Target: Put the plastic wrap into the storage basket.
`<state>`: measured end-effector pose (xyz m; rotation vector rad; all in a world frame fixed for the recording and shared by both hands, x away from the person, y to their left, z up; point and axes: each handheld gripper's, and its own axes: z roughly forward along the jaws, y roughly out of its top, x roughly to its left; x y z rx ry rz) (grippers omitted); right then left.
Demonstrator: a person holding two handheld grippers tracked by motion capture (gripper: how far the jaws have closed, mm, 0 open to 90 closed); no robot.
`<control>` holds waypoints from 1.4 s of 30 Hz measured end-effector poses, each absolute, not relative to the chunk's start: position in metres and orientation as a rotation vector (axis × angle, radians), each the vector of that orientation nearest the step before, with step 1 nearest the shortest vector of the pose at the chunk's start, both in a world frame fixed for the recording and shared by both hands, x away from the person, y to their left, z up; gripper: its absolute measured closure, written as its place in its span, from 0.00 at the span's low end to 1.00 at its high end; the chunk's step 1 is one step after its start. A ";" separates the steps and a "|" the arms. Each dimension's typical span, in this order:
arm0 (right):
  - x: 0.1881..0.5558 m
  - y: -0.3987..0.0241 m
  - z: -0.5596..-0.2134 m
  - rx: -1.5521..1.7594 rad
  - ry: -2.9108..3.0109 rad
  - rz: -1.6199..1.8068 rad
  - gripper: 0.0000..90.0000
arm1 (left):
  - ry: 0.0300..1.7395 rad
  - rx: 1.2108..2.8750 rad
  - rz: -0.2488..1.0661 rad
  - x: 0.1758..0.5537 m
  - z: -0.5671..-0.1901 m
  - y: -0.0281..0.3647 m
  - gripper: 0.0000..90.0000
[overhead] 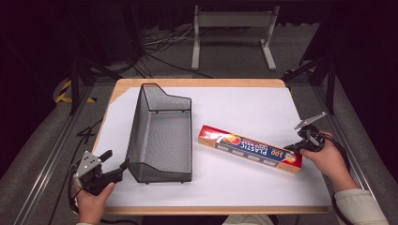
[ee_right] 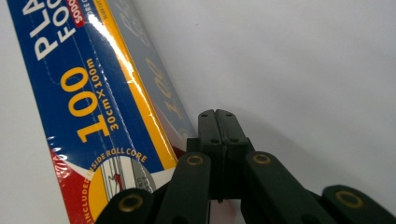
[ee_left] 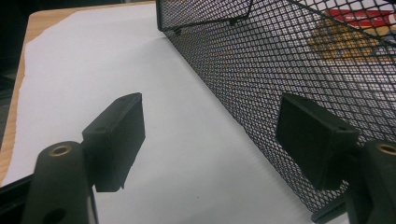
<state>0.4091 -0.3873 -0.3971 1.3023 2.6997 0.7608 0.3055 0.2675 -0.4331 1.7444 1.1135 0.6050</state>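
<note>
- Our right tongs [overhead: 300, 146] are pressed together with nothing between them, tips just beside the near right end of the plastic wrap box [overhead: 250, 148]; in the right gripper view the closed tips [ee_right: 217, 122] sit at the box's long edge [ee_right: 88, 107].
- Our left tongs [overhead: 112, 164] are spread, one jaw outside the near left corner of the mesh basket [overhead: 162, 136] and the other free over the paper; in the left gripper view the right-hand pad [ee_left: 315, 135] lies against the mesh wall [ee_left: 261, 70] and we cannot tell whether it presses on it.
- The box lies flat on the table, slanting, to the right of the basket and apart from it.
- Risk, as we judge it: closed tongs can only push. A shove at one end would spin the glossy box rather than slide it, or send it toward the table's right edge.
- If we open over it, the film wrap may slip in the pads, and a grip at the end would let the long box droop.
- The light basket could skid or tip if our left tongs nudge it without clamping.
- The white paper sheet [overhead: 244, 108] may ruck under a dragged box.
- The table [overhead: 197, 83] is pale wood under the sheet, with a dark frame around it, grey floor, loose cables [overhead: 159, 44] and a white stand [overhead: 233, 28] beyond.
</note>
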 end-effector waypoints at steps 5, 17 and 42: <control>0.395 -0.380 -0.398 1.303 2.748 0.761 1.00 | 1.117 1.739 0.606 0.306 -0.433 0.267 0.28; 0.384 -0.374 -0.400 1.184 2.766 0.734 0.94 | 1.117 1.736 0.605 0.307 -0.433 0.268 0.28; 0.358 -0.352 -0.345 0.884 2.277 1.388 0.46 | 1.114 1.743 0.604 0.308 -0.433 0.266 0.28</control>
